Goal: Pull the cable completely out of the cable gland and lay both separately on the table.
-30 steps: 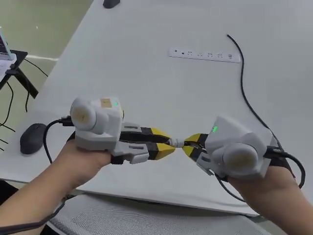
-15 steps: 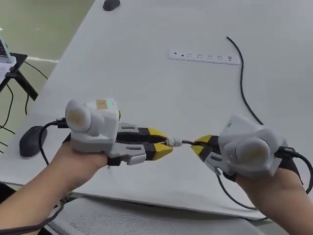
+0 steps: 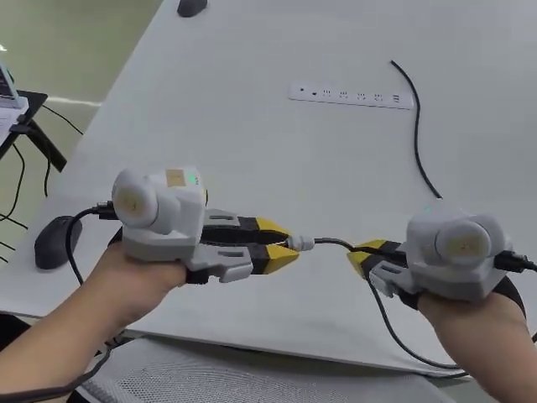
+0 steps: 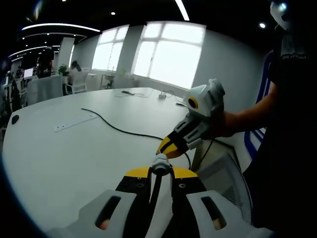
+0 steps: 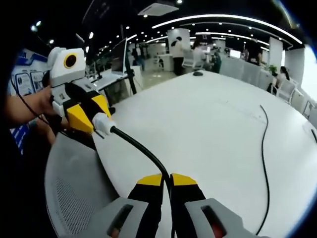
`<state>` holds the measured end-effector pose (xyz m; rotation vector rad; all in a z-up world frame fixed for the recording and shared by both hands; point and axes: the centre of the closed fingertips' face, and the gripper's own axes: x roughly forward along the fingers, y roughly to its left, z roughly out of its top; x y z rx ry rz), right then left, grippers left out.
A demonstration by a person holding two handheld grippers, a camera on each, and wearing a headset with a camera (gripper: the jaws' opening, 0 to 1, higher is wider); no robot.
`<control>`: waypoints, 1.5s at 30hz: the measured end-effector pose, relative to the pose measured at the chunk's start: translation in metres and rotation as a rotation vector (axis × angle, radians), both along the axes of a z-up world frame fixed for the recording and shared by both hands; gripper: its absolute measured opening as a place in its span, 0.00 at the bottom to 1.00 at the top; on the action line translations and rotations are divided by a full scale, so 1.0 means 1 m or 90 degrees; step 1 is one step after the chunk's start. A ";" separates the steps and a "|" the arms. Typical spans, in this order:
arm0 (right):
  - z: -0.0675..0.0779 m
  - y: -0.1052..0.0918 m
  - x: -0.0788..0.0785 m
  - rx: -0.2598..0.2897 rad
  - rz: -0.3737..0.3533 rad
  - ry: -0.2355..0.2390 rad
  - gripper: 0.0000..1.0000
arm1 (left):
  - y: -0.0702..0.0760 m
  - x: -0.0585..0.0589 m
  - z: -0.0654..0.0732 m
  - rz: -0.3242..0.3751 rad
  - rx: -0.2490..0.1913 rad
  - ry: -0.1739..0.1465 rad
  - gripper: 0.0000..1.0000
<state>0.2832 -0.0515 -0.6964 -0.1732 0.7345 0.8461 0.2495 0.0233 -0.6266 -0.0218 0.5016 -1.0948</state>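
Over the near edge of the white counter (image 3: 252, 143) I hold both claws off the surface, tips pointing at each other with a short gap between them. My left claw (image 3: 289, 245) is clamped on the white cable gland (image 3: 300, 244), whose rounded end pokes out just past the yellow tips. In the left gripper view the cable gland (image 4: 161, 164) sits squeezed between the jaws of the left claw (image 4: 161, 174), and the right claw (image 4: 166, 147) faces it from just beyond. My right claw (image 3: 359, 251) has its jaws pressed together on the black cable (image 3: 331, 243), which bridges the gap in a shallow curve and runs into the gland, so the two are not yet parted. In the right gripper view the cable (image 5: 141, 148) rises from between the closed jaws of the right claw (image 5: 166, 180) and arcs to the cable gland (image 5: 100, 123), gripped in the left claw (image 5: 88, 118). Farther back on the counter lies a white power strip (image 3: 351, 95), with a black cord (image 3: 417, 138) curving along the surface near its right end. A dark computer mouse (image 3: 55, 238) rests at the counter's left edge, and a grey mesh chair (image 3: 210, 369) sits below my hands.
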 end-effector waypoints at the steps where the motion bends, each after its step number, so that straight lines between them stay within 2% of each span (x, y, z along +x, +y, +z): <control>1: -0.004 -0.003 0.000 0.002 -0.011 0.014 0.00 | 0.000 0.000 0.000 0.000 0.001 0.000 0.15; 4: -0.013 -0.009 0.000 0.014 -0.037 0.043 0.00 | -0.001 -0.001 -0.001 -0.002 0.000 0.002 0.15; 7: -0.023 -0.015 0.001 0.051 -0.087 0.099 0.00 | -0.002 -0.001 -0.001 0.000 -0.002 0.001 0.15; 9: -0.028 -0.018 0.001 0.068 -0.110 0.124 0.00 | -0.002 -0.001 -0.001 0.000 -0.003 0.001 0.15; 11: -0.034 -0.022 0.001 0.072 -0.133 0.144 0.00 | -0.002 -0.001 -0.001 0.000 -0.001 0.002 0.15; 13: -0.036 -0.023 0.000 0.073 -0.133 0.147 0.00 | -0.002 0.000 -0.002 0.001 -0.002 0.005 0.15; 17: -0.033 -0.022 0.001 0.058 -0.114 0.120 0.00 | -0.001 0.001 -0.003 -0.001 0.003 0.006 0.15; 23: -0.029 -0.020 0.003 0.056 -0.099 0.104 0.01 | 0.003 0.005 -0.001 0.004 0.003 0.002 0.15; 26: -0.024 -0.020 0.004 0.040 -0.072 0.064 0.01 | 0.004 0.006 0.000 0.008 0.002 -0.001 0.15; 30: -0.018 -0.016 -0.001 0.050 -0.063 0.071 0.02 | 0.006 0.007 0.003 0.013 -0.004 -0.004 0.15; 35: -0.009 -0.015 -0.001 0.017 -0.025 0.034 0.06 | 0.008 0.006 0.002 0.013 -0.002 -0.002 0.15; 37: 0.003 -0.009 -0.001 -0.006 0.017 -0.004 0.10 | 0.010 0.006 0.004 0.015 -0.003 -0.003 0.15; 41: 0.032 0.015 -0.004 -0.014 0.103 -0.072 0.19 | 0.011 0.003 0.001 0.012 0.002 0.003 0.15; 43: 0.043 0.027 -0.008 -0.026 0.144 -0.108 0.21 | 0.011 0.002 0.001 0.010 0.001 0.003 0.15; 45: 0.049 0.039 -0.013 -0.037 0.182 -0.131 0.20 | 0.011 0.002 0.002 0.011 0.000 0.003 0.15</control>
